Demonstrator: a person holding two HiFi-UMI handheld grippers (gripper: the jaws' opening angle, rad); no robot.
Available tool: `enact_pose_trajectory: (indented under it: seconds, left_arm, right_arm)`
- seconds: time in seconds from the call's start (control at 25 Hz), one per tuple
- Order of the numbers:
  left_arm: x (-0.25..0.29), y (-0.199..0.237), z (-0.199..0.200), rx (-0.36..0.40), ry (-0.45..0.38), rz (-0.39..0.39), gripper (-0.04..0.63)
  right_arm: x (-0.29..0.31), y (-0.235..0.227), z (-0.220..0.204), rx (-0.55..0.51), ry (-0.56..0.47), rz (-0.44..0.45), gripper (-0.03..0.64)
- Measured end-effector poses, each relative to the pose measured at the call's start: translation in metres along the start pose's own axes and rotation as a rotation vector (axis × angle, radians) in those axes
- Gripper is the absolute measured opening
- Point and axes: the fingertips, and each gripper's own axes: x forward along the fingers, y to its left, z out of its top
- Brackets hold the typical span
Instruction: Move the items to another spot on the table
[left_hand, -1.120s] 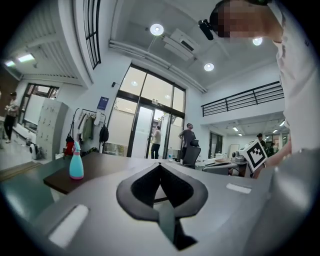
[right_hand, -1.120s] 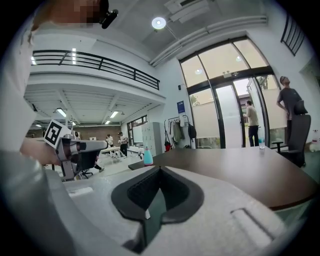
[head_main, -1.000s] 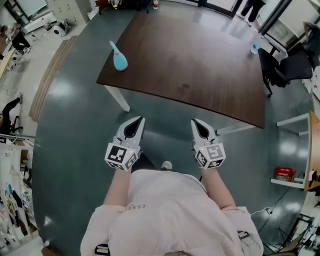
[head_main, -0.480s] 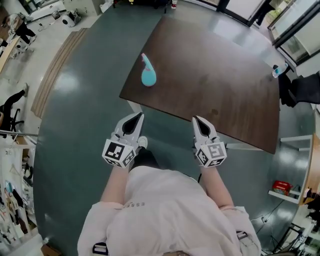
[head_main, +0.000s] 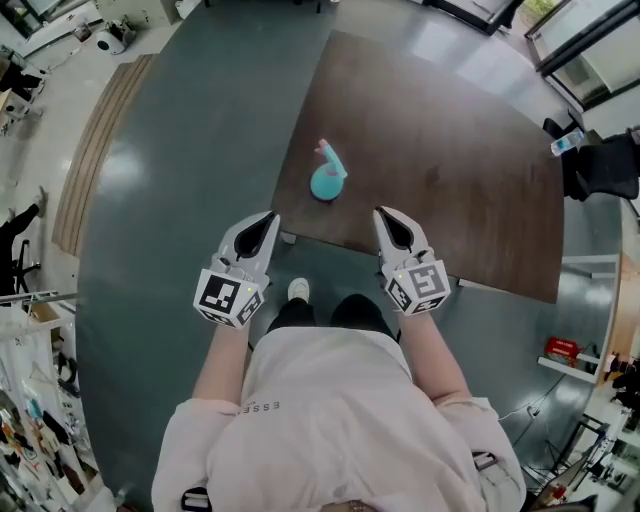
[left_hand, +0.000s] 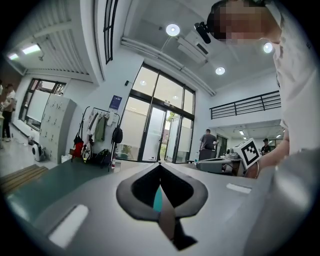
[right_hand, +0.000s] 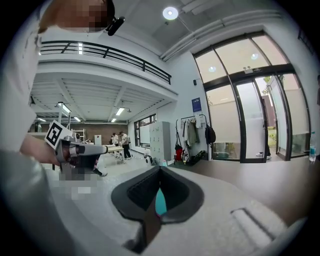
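Both are closed: left hand-held gripper (head_main: 270, 215), right hand-held gripper (head_main: 379, 212) (teal bottle (head_main: 326, 183) ahead).

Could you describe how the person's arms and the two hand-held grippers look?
The left hand-held gripper and right hand-held gripper are pale grey, tapering to a point, with dark hollows. Each carries a white cube with black square markers. The shirt is pale, with loose sleeves.

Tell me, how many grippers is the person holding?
2. The left gripper is by the near left corner of the table. The right gripper reaches over the table's near edge. Both are shut and empty. None seem hidden.
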Motion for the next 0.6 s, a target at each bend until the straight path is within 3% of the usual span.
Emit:
enact_pose_trajectory:
  seconds: [0.2,0.44,0.6]
  left_arm:
    - [0.008,0.026,-0.006,-0.038,0.005,0.02,0.017]
    - [0.029,0.05,-0.014,-0.067,0.028,0.054,0.017]
    - [0.037,0.066,-0.014,-0.071,0.034,0.087,0.017]
  right_arm:
    - [0.042,-0.001,0.005,-0.006,0.007,0.018,0.002]
    - [0.092,-0.019,-0.007,0.009,0.042,0.028,0.213]
    - [0.121,-0.018,-0.033,0.023,0.099,0.076,0.253]
